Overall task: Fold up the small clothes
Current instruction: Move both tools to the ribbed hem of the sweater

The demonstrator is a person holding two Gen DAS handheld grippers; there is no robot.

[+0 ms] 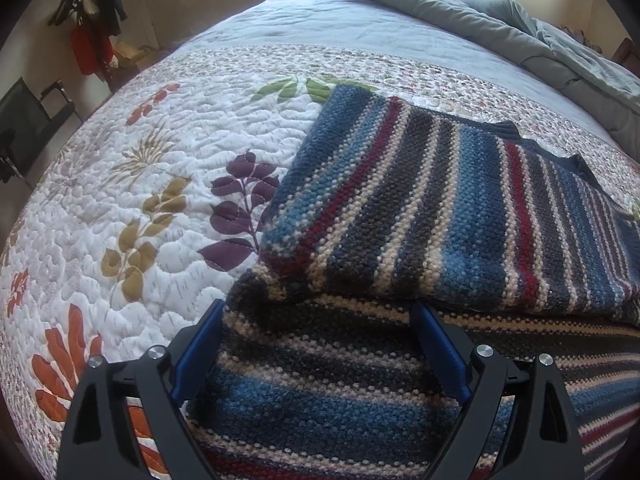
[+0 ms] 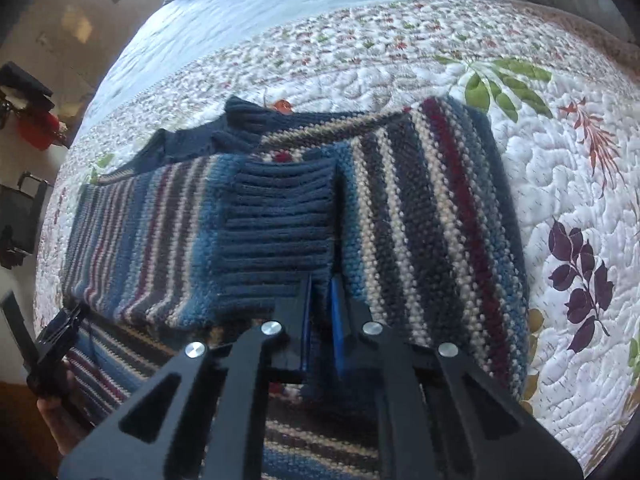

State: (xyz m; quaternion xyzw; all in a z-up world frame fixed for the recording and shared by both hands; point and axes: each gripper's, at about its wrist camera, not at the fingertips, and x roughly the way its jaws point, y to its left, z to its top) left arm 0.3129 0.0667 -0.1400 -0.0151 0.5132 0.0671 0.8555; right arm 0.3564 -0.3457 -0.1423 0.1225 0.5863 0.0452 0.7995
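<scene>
The striped knit sweater [image 1: 440, 208] lies on the bed, on a white quilted bedspread [image 1: 160, 208] printed with purple, ochre, orange and green leaves. In the left wrist view one part of the sweater is folded over the rest, its blue, navy, cream and dark red stripes running away from the camera, while the layer beneath runs crosswise in the foreground. The left hand-held gripper [image 1: 320, 316] hovers above that lower layer with its blue-padded fingers [image 1: 440, 356] spread wide; nothing sits between them and it grips no cloth. Beyond the sweater a grey-blue duvet [image 1: 500, 28] is bunched along the far side of the bed, and a dark chair [image 1: 28, 128] stands on the floor at the left. In the right wrist view the sweater fills the middle of the frame, with a dark blue ribbed cuff [image 2: 280, 232] lying on top of the striped body and a dark blue ribbed collar [image 2: 248, 124] at the far edge. The right hand-held gripper [image 2: 320, 280] has its fingers drawn almost together, and the near edge of the ribbed cuff is pinched between the blue pads. At the lower left of this view the other hand-held gripper shows as a black shape beside the sweater's edge.
</scene>
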